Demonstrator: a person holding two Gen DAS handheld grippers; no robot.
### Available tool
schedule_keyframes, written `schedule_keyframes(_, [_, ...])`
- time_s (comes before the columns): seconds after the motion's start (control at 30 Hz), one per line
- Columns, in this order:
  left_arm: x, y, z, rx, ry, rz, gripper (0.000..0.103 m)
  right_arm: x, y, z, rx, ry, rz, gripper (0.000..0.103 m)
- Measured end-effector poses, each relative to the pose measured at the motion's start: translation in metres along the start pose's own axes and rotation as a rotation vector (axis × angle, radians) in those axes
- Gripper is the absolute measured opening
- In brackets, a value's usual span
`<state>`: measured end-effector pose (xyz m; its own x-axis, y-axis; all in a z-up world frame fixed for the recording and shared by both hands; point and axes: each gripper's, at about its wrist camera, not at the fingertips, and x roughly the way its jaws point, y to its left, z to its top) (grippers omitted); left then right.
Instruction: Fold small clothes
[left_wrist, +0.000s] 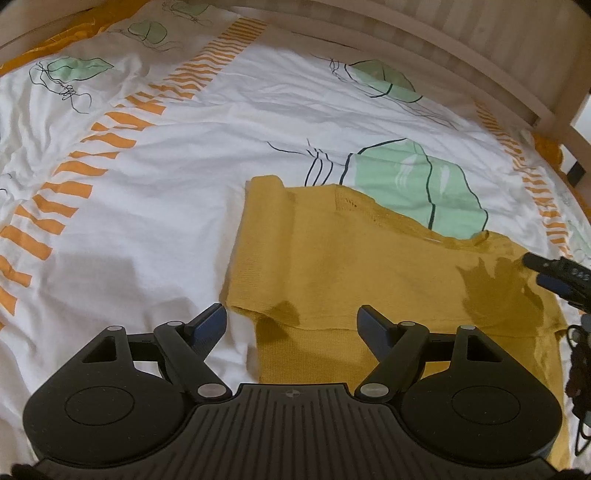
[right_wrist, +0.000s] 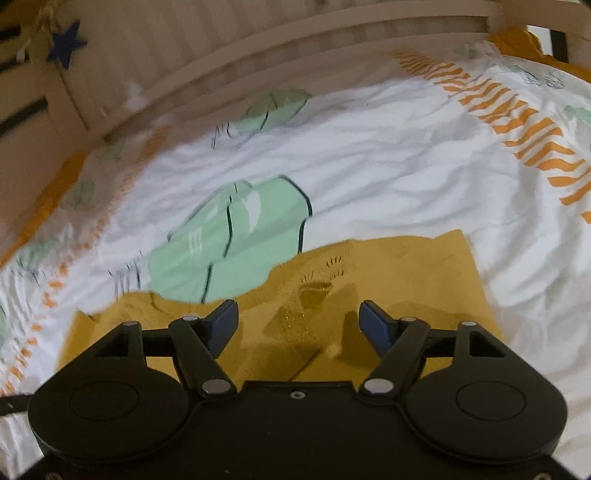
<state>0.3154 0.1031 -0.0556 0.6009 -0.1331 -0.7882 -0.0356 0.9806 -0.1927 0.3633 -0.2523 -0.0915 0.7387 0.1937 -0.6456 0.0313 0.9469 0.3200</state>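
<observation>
A yellow garment (left_wrist: 343, 266) lies low and right of centre on the bed (left_wrist: 147, 206); left gripper (left_wrist: 291, 325) and right gripper (right_wrist: 297, 323) hover over it, jaws wide, holding nothing.

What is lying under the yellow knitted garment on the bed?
The yellow garment lies on a white duvet printed with green shapes; one shape runs partly under its edge. Anything else beneath is covered.

Open bedsheet (left_wrist: 155, 229) left of the sweater (left_wrist: 332, 266); wooden rail (left_wrist: 461, 62) bounds the far side.

Matt mustard knit garment (left_wrist: 343, 266) on wrinkled printed cotton sheet (left_wrist: 147, 206); pale wooden bedframe (left_wrist: 480, 48).
</observation>
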Motion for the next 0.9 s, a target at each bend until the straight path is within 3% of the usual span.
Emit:
schedule_keyframes(0.03, [0.0, 0.0, 0.0, -0.003, 0.001, -0.001, 0.077, 0.006, 0.001, 0.0, -0.014, 0.022, -0.009, 0.074])
schedule_keyframes(0.07, [0.0, 0.001, 0.001, -0.007, 0.0, 0.0, 0.077, 0.012, 0.002, 0.0, -0.025, 0.048, -0.022, 0.062])
schedule_keyframes(0.1, [-0.001, 0.002, 0.001, -0.012, -0.001, -0.001, 0.077, 0.02, 0.004, -0.001, -0.039, 0.083, -0.034, 0.034])
schedule_keyframes(0.13, [-0.002, 0.003, 0.002, -0.016, -0.003, 0.0, 0.077, 0.026, 0.006, -0.002, -0.05, 0.113, -0.04, 0.016])
schedule_keyframes(0.27, [-0.007, 0.01, 0.005, -0.041, -0.019, 0.004, 0.077, 0.022, 0.022, 0.006, -0.033, 0.14, -0.038, 0.014])
schedule_keyframes(0.4, [-0.015, 0.022, 0.01, -0.07, -0.04, 0.008, 0.077, -0.001, 0.066, 0.034, -0.038, 0.128, 0.063, 0.014])
schedule_keyframes(0.7, [-0.024, 0.053, 0.016, -0.172, -0.062, 0.012, 0.077, -0.073, 0.196, 0.108, -0.156, -0.004, 0.328, 0.013])
schedule_keyframes(0.8, [-0.027, 0.061, 0.018, -0.208, -0.07, 0.003, 0.077, -0.103, 0.209, 0.133, -0.147, -0.059, 0.39, 0.013])
schedule_keyframes(0.9, [-0.029, 0.063, 0.019, -0.228, -0.079, -0.005, 0.077, -0.127, 0.201, 0.148, -0.138, -0.121, 0.397, 0.013])
